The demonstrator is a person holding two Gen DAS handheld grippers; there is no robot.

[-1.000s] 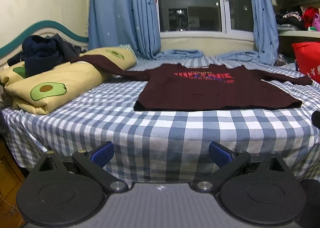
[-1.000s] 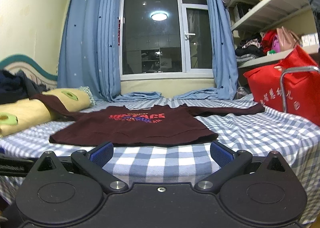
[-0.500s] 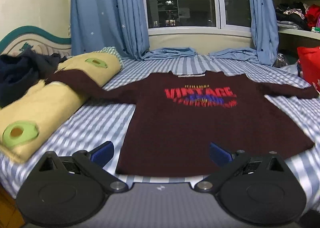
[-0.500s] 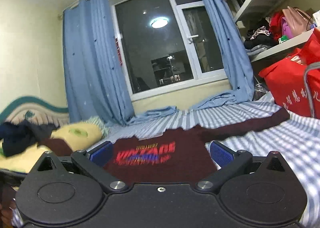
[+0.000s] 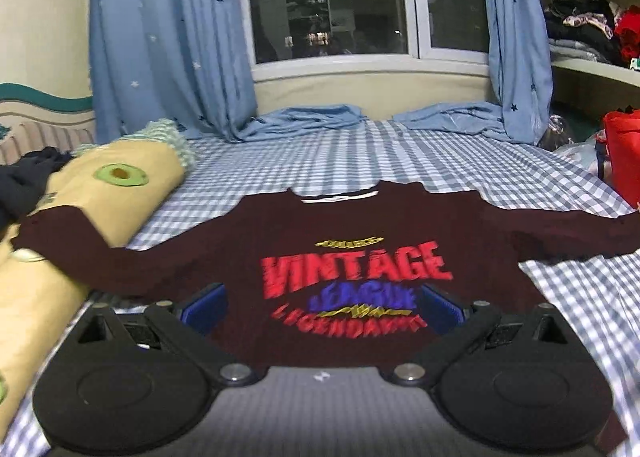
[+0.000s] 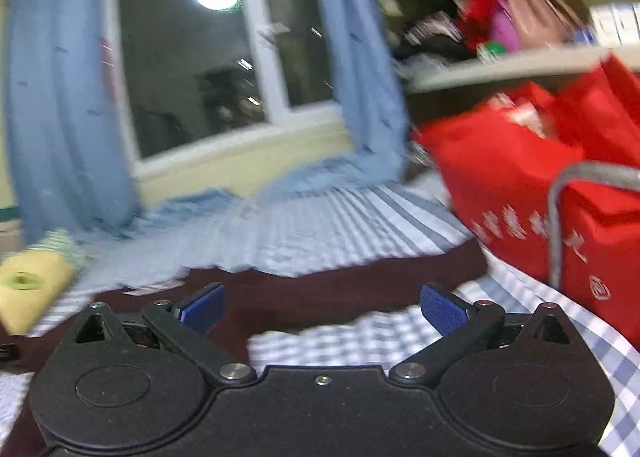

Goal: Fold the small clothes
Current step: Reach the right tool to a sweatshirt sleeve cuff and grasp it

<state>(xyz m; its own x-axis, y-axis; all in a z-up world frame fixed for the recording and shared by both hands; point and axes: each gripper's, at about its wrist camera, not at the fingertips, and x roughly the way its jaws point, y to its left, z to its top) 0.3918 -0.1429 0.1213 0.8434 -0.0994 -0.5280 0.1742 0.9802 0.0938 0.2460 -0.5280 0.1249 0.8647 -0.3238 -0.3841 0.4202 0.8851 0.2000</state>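
Left gripper jaws apart, hovering low over the maroon VINTAGE sweatshirt lying flat on the checked bed, sleeves stretched left-right. Right gripper also spread, nearer the right sleeve just ahead; red bag beyond.

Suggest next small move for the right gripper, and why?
Probably lower the right gripper onto the shirt's right sleeve and close. Both grippers are open and empty, the shirt lies flat and unfolded, and that sleeve stretches just ahead of the fingers.
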